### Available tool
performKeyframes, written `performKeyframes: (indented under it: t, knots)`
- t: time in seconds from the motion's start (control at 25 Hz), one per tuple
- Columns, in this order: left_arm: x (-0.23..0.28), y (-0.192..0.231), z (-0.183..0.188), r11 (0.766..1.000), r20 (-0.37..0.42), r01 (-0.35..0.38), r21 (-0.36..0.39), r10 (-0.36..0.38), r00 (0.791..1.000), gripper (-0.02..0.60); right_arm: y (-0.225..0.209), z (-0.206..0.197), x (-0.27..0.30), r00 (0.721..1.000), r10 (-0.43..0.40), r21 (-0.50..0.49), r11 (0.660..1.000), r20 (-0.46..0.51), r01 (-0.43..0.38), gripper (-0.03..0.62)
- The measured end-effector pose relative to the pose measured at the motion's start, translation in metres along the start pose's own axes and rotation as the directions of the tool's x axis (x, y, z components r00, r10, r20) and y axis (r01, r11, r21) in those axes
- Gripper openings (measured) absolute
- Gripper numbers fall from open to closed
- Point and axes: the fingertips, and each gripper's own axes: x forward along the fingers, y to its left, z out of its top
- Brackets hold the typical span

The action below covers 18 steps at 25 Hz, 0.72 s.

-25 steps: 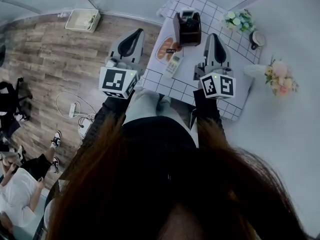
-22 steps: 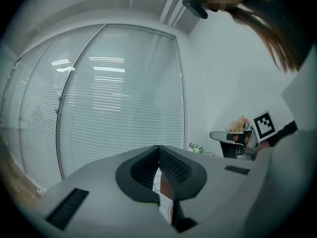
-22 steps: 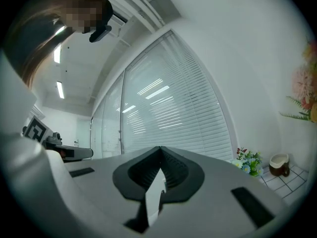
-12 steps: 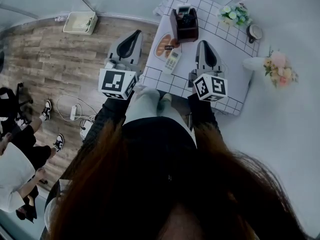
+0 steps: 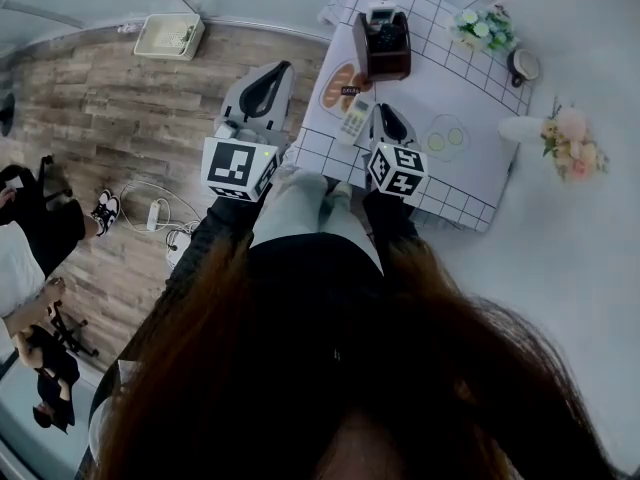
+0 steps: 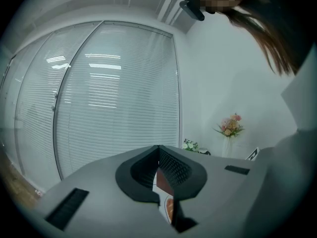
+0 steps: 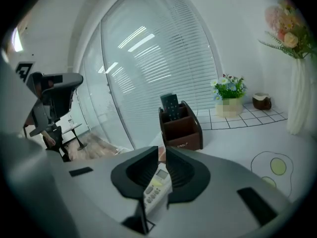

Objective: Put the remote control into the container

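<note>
1. Lowered since the earlier frame: R gripper (image 5: 384,114) has been brought down and in toward the container (image 5: 382,50), nose tilted at the table (image 5: 470,138). L gripper (image 5: 274,69) is seen where it was.
2. On the table the remote control (image 5: 354,121) is laid flat on the container's near side, apart from it, not yet picked up.
3. Key relation: it is seen just ahead of and below R jaws, through their gap. Its long axis is run approx. along R gripper's line, toward the container.
4. R jaws are nearly together with nothing pinched; they'd prob. need opening first.
5. L gripper is clenched and empty, held off to the container's left past the table edge. R is judged much nearer.
</note>
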Motion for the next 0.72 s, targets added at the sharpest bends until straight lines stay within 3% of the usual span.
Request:
performKeyframes:
  t: [0.16,0.44,0.72]
  knots:
    - [-0.001,0.002,-0.005,1.000,-0.013,-0.002,0.000,0.002,1.000,0.008,0.001,-0.016,0.009,0.998,-0.029,-0.034,0.999,-0.054,0.028,0.098]
    - [-0.006,0.002,-0.011,1.000,-0.029,-0.001,-0.003,0.001,1.000,0.009,0.001,-0.059,0.036,0.972,-0.014,0.042,0.999,-0.235,0.024,0.232]
    - [-0.011,0.005,-0.018,1.000,-0.036,-0.001,-0.016,0.000,0.999,0.009,-0.002,-0.069,0.055,0.944,-0.007,0.053,0.998,-0.330,0.026,0.242]
